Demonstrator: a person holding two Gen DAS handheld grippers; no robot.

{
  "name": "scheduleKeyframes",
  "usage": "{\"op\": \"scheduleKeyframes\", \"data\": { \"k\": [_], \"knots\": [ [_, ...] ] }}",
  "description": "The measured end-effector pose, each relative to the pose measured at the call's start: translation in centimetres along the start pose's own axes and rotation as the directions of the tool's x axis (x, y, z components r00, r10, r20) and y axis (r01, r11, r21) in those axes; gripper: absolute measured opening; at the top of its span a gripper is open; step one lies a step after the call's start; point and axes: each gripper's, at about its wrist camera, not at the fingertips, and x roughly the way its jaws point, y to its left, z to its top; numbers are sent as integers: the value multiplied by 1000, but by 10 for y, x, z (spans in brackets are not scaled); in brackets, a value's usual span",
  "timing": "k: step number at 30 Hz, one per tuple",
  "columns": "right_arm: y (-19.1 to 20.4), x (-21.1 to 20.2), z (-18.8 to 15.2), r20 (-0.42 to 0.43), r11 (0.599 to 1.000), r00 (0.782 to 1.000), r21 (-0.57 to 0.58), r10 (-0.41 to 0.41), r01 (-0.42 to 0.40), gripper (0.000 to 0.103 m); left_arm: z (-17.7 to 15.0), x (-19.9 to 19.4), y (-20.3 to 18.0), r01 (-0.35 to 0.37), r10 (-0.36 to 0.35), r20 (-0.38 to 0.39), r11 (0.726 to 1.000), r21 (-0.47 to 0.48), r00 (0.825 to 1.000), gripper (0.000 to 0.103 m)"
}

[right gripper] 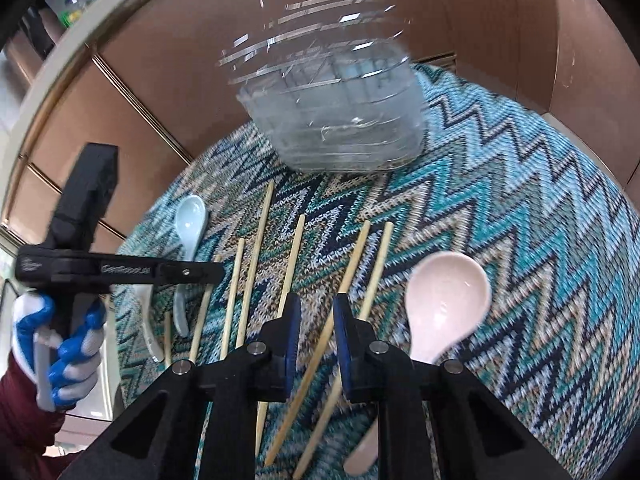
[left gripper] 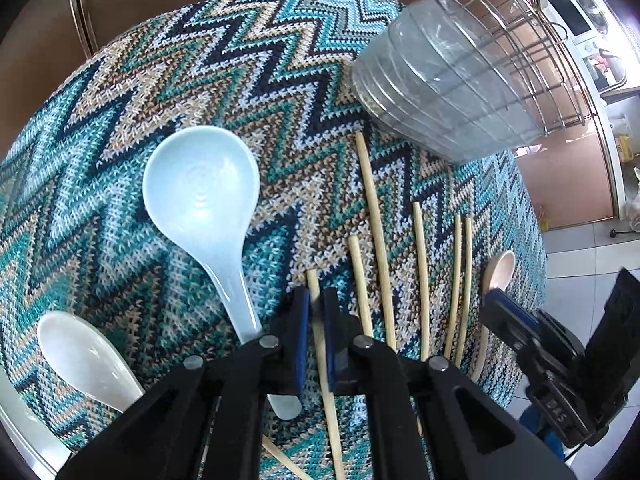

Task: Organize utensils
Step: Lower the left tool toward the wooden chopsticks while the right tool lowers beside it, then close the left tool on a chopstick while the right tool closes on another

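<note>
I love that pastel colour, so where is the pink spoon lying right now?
In the right wrist view the pink spoon lies on the zigzag cloth, right of the right gripper and beside a pair of chopsticks.

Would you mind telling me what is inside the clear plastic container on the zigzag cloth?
The clear plastic container looks empty: no utensil shows through its walls, only a wire rack behind it. Reflections and blur hide part of its bottom, so a small item there cannot be ruled out.
</note>
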Motion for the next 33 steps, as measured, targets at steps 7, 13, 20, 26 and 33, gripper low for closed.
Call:
{"op": "scheduleKeyframes", "data": {
  "k": [7,13,20,26,33],
  "knots": [
    [-7,23,22,-70,996,994,29,-84,86,16,2,-2,11,30,-30,-11,999,-21,999,6],
    [-11,32,32,-103,989,985,43,-137,142,16,2,-7,21,49,-50,-14,998,-49,999,6],
    [-13,46,37,-141,986,978,54,-152,161,16,-1,-7,23,57,-59,-20,995,-80,998,5],
    [-7,58,43,-161,984,973,39,-167,176,16,1,-7,20,44,-46,-29,995,-91,999,5],
    [-4,57,43,-152,986,976,49,-153,162,9,1,-4,10,23,-25,-15,993,-118,1000,5]
  ]
}}
